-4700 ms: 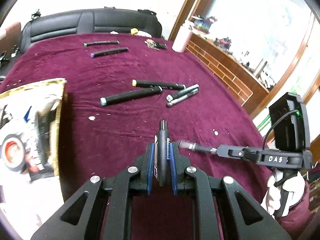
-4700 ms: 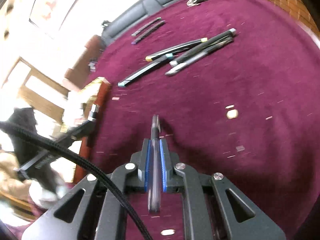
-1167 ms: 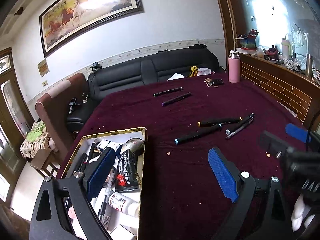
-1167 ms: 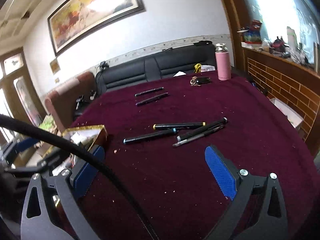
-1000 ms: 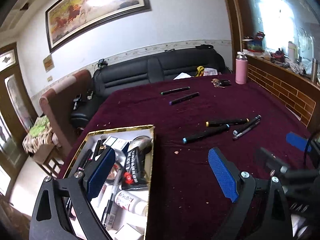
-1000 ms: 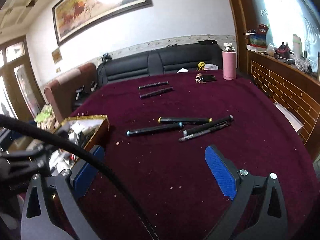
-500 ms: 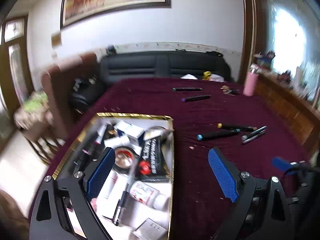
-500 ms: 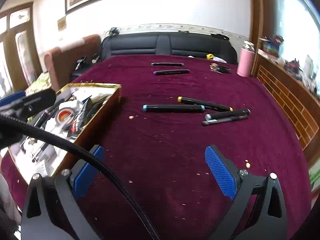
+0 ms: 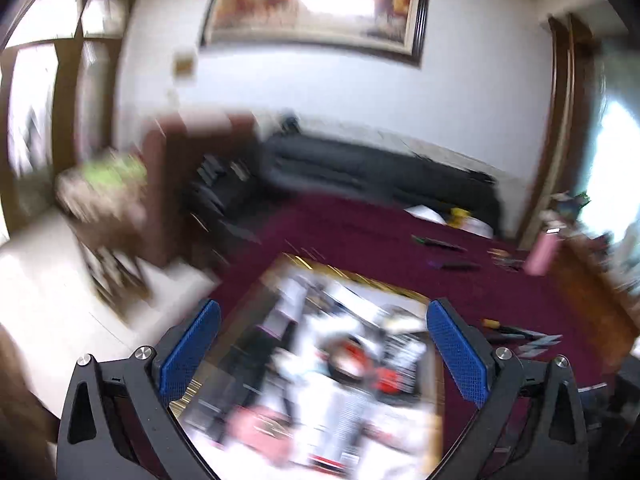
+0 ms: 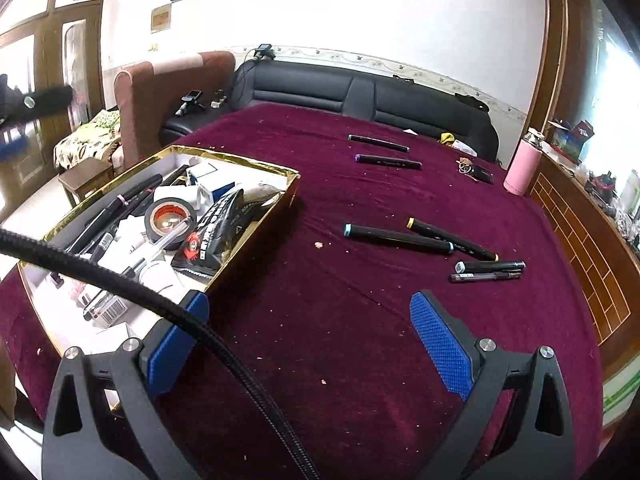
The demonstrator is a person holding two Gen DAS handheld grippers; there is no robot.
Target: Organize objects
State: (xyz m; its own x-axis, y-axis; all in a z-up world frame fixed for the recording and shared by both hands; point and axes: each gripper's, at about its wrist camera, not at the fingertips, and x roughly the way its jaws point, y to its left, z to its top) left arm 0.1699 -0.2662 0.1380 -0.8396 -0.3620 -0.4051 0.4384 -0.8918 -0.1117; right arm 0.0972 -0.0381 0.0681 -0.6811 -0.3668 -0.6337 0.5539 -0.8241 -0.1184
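My left gripper hangs over the gold-rimmed box, its jaws opening wide with nothing between them; this view is badly blurred. My right gripper stands open and empty above the maroon cloth, just right of the box. The box holds pens, a tape roll, a black packet and small cartons. On the cloth lie a blue-capped marker, a yellow-capped marker, a black pen and a clear pen. Farther back are a green-tipped marker and a purple-tipped one.
A pink bottle and a bunch of keys sit at the far right of the table. A black sofa runs behind it and a brick ledge along the right. A black cable crosses the right wrist view.
Both views have swung left, so the box now lies under the left gripper and beside the right one. The left jaws stand wider. The pen parts held several seconds ago are gone from both.
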